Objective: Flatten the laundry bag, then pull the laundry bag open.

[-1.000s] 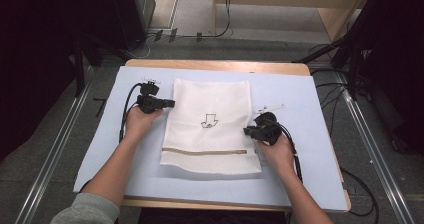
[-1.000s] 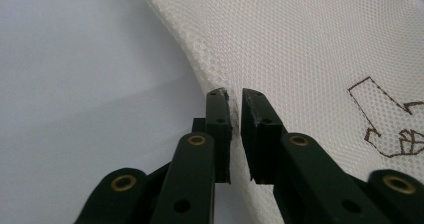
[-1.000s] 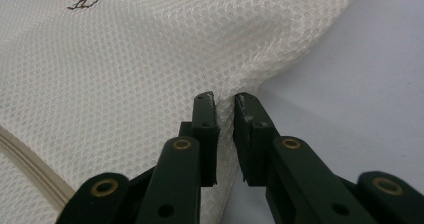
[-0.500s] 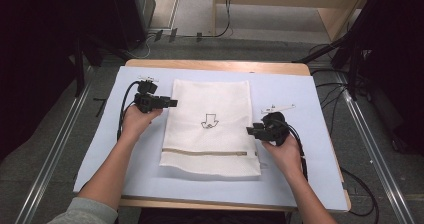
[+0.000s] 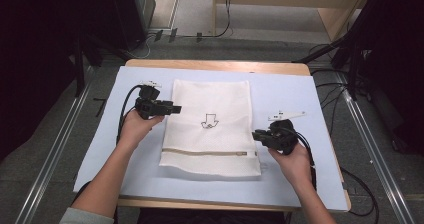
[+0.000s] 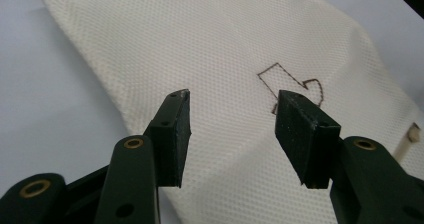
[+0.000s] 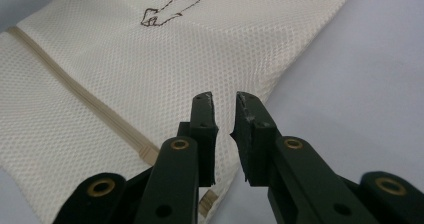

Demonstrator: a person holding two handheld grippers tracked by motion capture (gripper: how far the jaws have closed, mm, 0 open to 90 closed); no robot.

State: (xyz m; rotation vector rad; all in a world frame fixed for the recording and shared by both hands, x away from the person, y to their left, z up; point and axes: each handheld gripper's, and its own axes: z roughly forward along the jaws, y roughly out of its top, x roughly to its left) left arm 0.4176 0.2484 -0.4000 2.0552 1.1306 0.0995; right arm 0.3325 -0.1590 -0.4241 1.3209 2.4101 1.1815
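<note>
High view: left tool [image 5: 172,108] open, right tool [image 5: 257,133] nearly shut (empty); grip mesh bag [image 5: 210,129] edges evenly.

A wooden table [image 5: 215,65] carries a pale blue sheet [image 5: 300,91] that covers nearly its whole top, leaving a strip of bare wood along the far edge. Flat on that sheet lies a cream mesh bag [image 5: 212,126], stitched arrow mark up and a tan zipper across it, spread between the two pairs of jaws and just under their tips. Behind the right gripper's jaws a small white bracket [image 5: 286,115] rests on the sheet, apart from the bag.
</note>
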